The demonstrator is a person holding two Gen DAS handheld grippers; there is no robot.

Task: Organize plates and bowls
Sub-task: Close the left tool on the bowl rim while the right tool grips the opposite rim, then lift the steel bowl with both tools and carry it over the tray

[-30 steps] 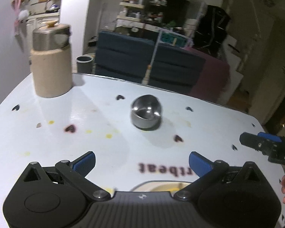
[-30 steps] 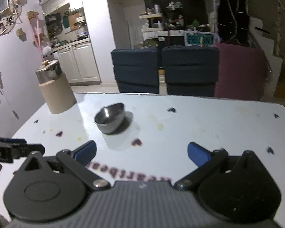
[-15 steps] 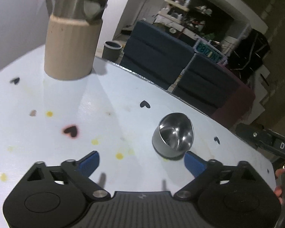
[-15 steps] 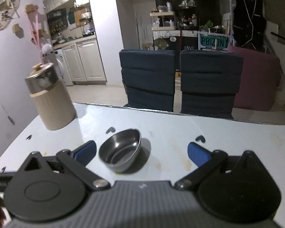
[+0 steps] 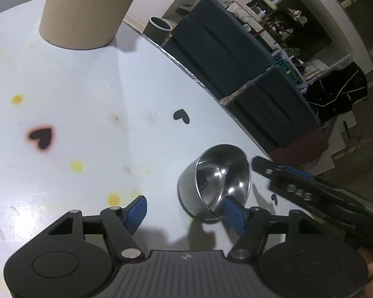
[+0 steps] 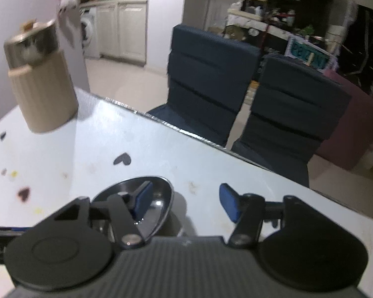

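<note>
While both sets of jaws have just been closing, neither grips yet: steel bowl (image 5: 215,183) on counter (image 5: 87,114) straddled at its rim by left gripper (image 5: 186,209) and right gripper (image 6: 185,200), pads apart.

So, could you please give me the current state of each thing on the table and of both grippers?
Small round steel bowl: upright on the table, empty, rim straddled by a finger of each gripper.
Beige ribbed canister with steel lid: upright, lid on.
Left gripper: open, jaws just been closing.
Right gripper: open, jaws just been closing.
</note>
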